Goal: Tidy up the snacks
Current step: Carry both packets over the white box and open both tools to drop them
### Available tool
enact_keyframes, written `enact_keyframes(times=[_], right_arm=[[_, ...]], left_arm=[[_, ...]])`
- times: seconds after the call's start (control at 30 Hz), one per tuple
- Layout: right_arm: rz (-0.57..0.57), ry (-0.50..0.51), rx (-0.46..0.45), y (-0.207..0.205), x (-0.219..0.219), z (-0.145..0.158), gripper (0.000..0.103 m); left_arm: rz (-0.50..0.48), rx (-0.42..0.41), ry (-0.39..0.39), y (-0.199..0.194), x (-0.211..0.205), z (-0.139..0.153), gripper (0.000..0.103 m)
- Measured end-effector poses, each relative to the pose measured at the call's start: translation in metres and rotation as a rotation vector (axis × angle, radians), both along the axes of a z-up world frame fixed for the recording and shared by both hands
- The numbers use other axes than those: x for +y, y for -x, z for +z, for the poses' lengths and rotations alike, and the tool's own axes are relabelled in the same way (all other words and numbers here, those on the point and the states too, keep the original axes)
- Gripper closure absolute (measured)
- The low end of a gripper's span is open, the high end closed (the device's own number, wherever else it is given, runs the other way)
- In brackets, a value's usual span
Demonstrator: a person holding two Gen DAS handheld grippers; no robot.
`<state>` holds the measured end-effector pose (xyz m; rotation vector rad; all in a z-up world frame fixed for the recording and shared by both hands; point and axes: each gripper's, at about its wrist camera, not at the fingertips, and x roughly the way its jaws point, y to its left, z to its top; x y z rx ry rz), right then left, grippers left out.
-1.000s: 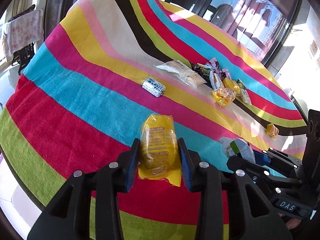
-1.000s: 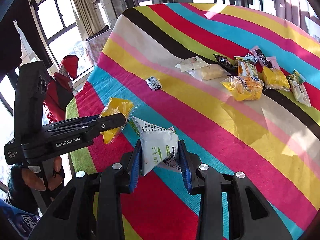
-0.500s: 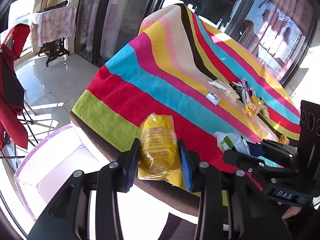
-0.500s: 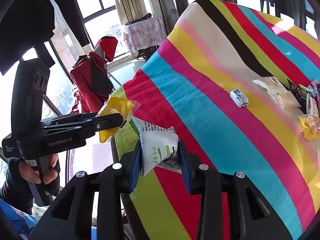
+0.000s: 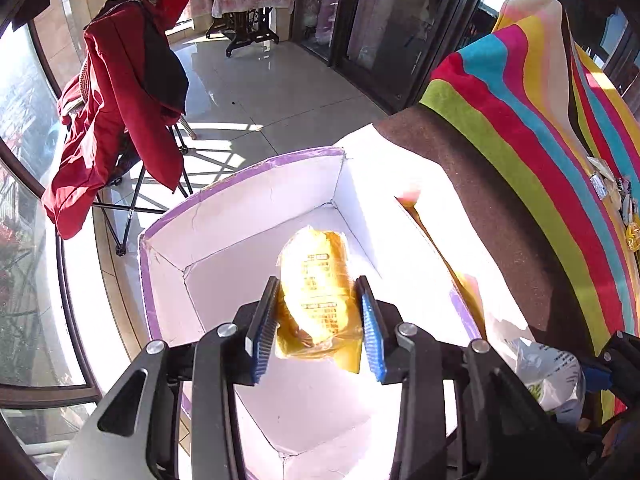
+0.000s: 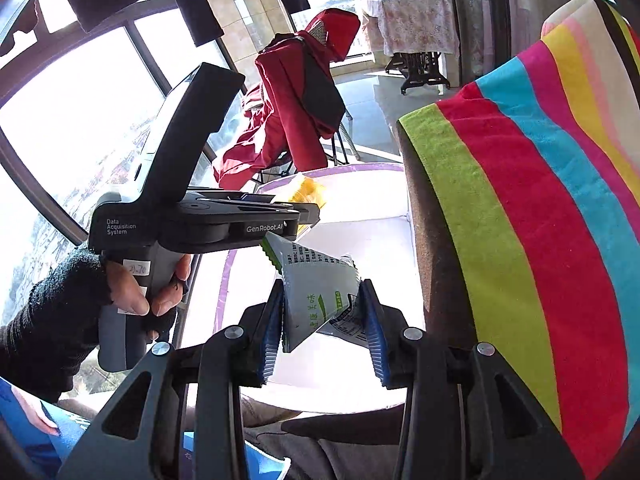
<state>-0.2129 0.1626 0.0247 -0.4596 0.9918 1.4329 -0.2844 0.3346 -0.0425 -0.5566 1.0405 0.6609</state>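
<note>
While the left wrist view looks down, the left gripper [image 5: 318, 320] clamps a yellow plastic snack packet [image 5: 316, 300] above an open white cardboard box with purple rim [image 5: 240, 172]. At three o'clock, striped tablecloth [image 5: 532, 160]. In the right wrist view, the right gripper [image 6: 322, 328], jaws opening, has a white-and-green snack pouch [image 6: 320, 300] between its pads, over the box.

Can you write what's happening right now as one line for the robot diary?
left gripper: shut on yellow snack | right gripper: opening, white snack packet between jaws | both over white box
</note>
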Motion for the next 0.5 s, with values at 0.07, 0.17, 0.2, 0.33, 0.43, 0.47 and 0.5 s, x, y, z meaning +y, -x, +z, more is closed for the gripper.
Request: enact_keyframes(times=[0.07,0.17,0.2,0.33,0.43,0.47,0.5], right_arm=[[0.012,-0.005,0.013,0.003,-0.002,0.001,0.041],[-0.02,-0.086,0.009,-0.007,-0.016,0.019,0.04],[-0.046,-0.114,0.016,-0.014,-0.023,0.025,0.04],[-0.2,-0.217,0.046,-0.05,-0.066,0.046,0.039],[-0.327,-0.261,0.045,-0.077,-0.104,0.054,0.039],[-0.371,-0.266,0.035,-0.085,-0.116,0.057,0.039],[-0.416,-0.269,0.019,-0.092,-0.13,0.059,0.039]], left_arm=[[0.075,0.062,-0.042,0.003,0.008,-0.004,0.046],[0.101,0.014,-0.123,0.001,0.003,0.014,0.02],[0.095,-0.02,-0.146,-0.002,-0.002,0.022,0.02],[0.004,-0.209,-0.188,-0.031,-0.032,0.058,0.008],[-0.112,-0.339,-0.162,-0.065,-0.061,0.077,0.006],[-0.159,-0.368,-0.149,-0.079,-0.072,0.082,0.003],[-0.207,-0.385,-0.135,-0.092,-0.082,0.084,0.002]])
